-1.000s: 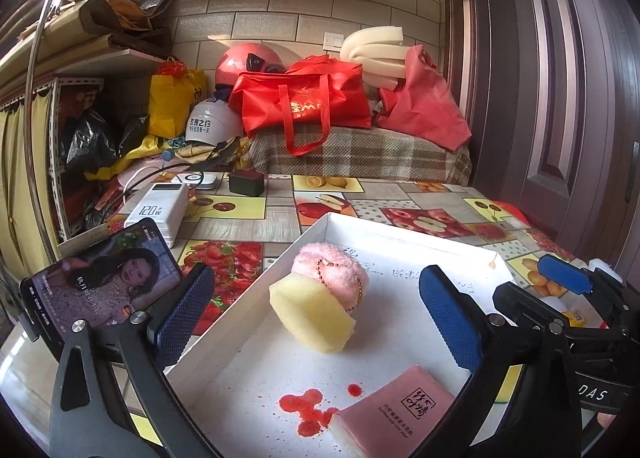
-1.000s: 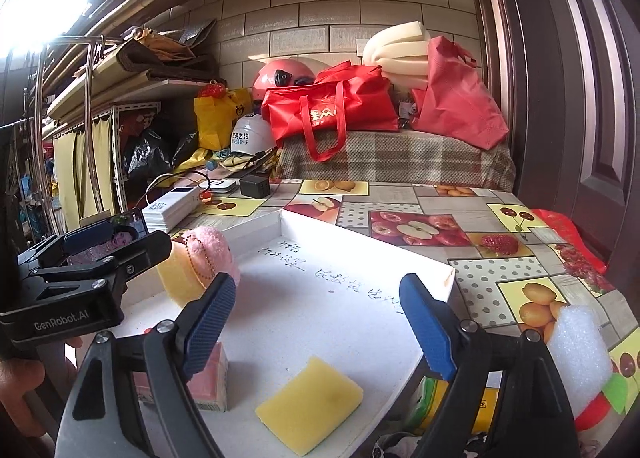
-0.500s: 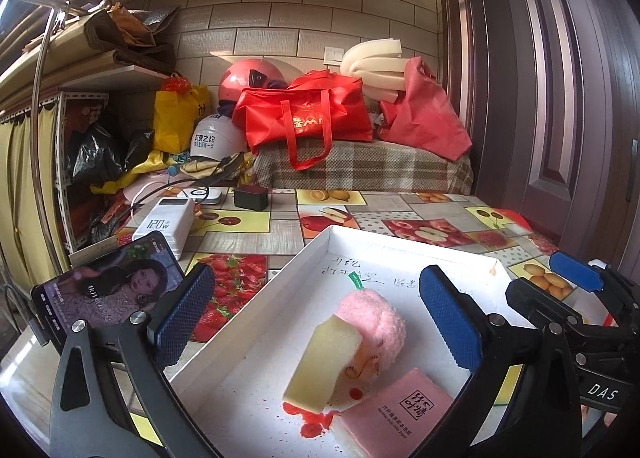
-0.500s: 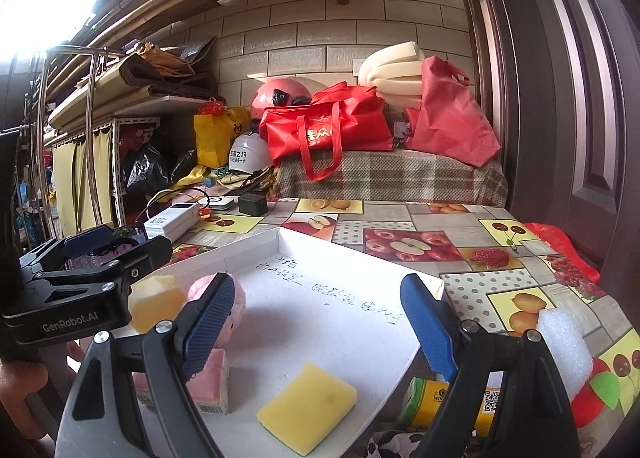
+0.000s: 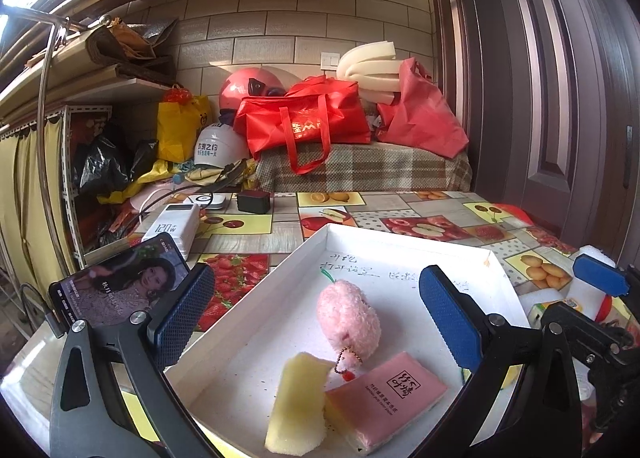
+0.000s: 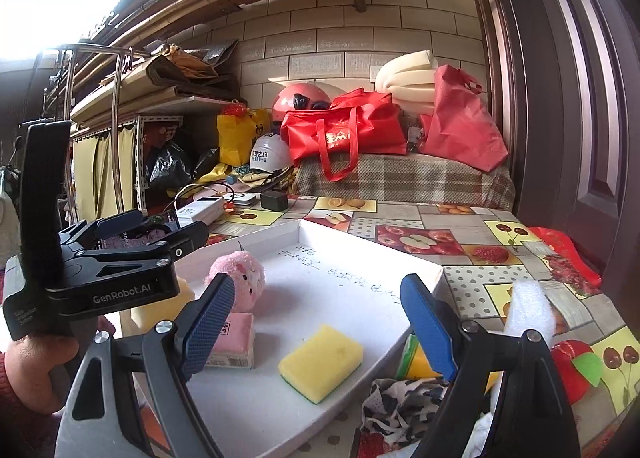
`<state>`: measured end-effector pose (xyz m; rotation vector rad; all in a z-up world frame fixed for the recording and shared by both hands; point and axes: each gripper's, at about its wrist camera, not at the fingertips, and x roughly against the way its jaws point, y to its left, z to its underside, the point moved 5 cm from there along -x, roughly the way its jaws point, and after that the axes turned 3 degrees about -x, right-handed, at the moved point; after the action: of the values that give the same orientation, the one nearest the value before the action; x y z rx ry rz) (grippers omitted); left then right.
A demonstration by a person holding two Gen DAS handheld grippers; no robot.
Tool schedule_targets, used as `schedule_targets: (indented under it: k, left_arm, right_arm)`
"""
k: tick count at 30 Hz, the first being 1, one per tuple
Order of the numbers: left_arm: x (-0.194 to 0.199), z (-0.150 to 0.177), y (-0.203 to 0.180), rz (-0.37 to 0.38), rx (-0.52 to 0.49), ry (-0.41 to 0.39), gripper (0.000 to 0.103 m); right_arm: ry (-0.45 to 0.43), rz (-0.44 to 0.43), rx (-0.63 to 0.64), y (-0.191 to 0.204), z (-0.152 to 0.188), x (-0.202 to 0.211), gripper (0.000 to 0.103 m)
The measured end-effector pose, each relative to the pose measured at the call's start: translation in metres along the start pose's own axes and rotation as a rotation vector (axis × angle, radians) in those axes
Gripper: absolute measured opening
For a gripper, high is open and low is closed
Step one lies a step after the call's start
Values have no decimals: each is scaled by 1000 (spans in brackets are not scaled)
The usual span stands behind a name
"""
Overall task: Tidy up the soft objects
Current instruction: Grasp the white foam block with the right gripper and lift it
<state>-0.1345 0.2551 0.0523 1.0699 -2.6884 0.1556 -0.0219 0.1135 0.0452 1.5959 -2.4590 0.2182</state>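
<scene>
Left gripper: jaws spread wide, nothing held. Between its blue pads, inside shallow white cardboard tray: fluffy pink plush keychain, just short of tips. Below plush, pale yellow foam slab touching pink rectangular tissue pack.

Right gripper: jaws wide apart, empty. Between its pads, yellow sponge with green base lying flat on tray floor. Beside its left pad, tissue pack with plush touching behind. Outside right pad, off tray: white foam piece, leopard-print cloth on fruit-pattern tablecloth.
</scene>
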Motion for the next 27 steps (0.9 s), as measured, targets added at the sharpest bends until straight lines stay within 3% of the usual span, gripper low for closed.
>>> schedule_targets:
  k: [2,6,10,14,16,20,23,26,27]
  left_arm:
    - [5,1,-9,32,-15,3,103]
    - [15,5,-35,123,-58,9,103]
    - [26,9,-69,257,-107,29,103]
    - [39,14,-109,365,-159,64,103]
    - [45,17,-127,398,-178,78,103]
    - [55,23,-160,490,-253,111,103]
    - [63,26,-177,502,-337,101,103]
    - [64,32,-191,515,-409,125,103]
    - [63,34,-196,520,-433,138,102]
  right_arm:
    - [-52,31,16,-11,-2,22,85]
    - [-119,185,-36,-69,-3,62,85]
    - [-56,331,-206,-155,6,82,85]
    - [-15,353,-386,-212,19,96,85]
    - [-19,321,-394,-210,19,97,85]
    - [-13,214,-214,-158,9,84,85]
    - [52,171,-113,-125,7,57,84]
    - [119,170,-74,-109,9,24,77]
    - [148,182,-65,-108,11,12,70]
